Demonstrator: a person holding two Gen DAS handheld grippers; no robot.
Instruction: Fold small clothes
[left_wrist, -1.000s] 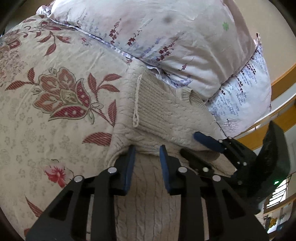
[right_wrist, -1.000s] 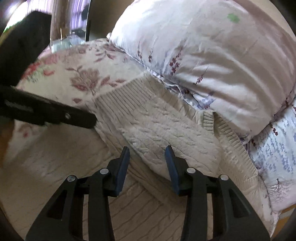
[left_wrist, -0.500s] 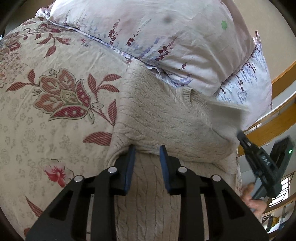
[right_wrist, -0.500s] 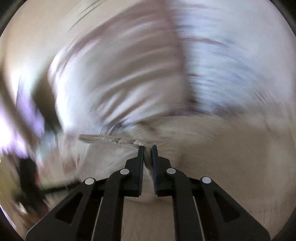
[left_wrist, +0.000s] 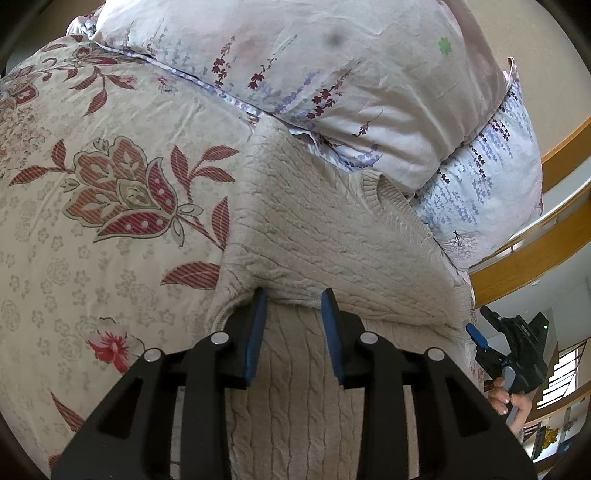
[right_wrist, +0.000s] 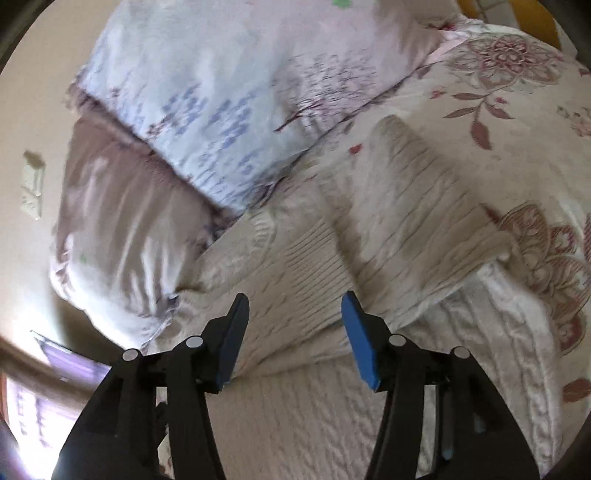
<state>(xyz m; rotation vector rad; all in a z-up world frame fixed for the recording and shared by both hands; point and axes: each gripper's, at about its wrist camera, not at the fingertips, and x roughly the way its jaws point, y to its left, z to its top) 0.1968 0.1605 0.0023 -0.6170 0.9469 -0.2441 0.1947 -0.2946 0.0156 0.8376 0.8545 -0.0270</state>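
A cream cable-knit sweater (left_wrist: 314, 236) lies on the bed with one part folded over the rest, its fold edge running across in front of my left gripper (left_wrist: 291, 299). That gripper is open, its blue-padded fingers resting just at the fold edge, holding nothing. In the right wrist view the sweater (right_wrist: 369, 258) lies folded below the pillows. My right gripper (right_wrist: 293, 306) is open wide and empty, hovering above the sweater. It also shows at the right edge of the left wrist view (left_wrist: 517, 347), held off the bed's side.
A floral bedspread (left_wrist: 92, 192) covers the bed. Two stacked floral pillows (left_wrist: 332, 74) lie just behind the sweater, also in the right wrist view (right_wrist: 207, 110). A wooden bed frame (left_wrist: 535, 258) runs along the right side.
My right gripper shut on a sweater part, swung it over, then opened and pulled back to the right of the bed. The sweater's fold now lies flat. My left gripper stayed put.
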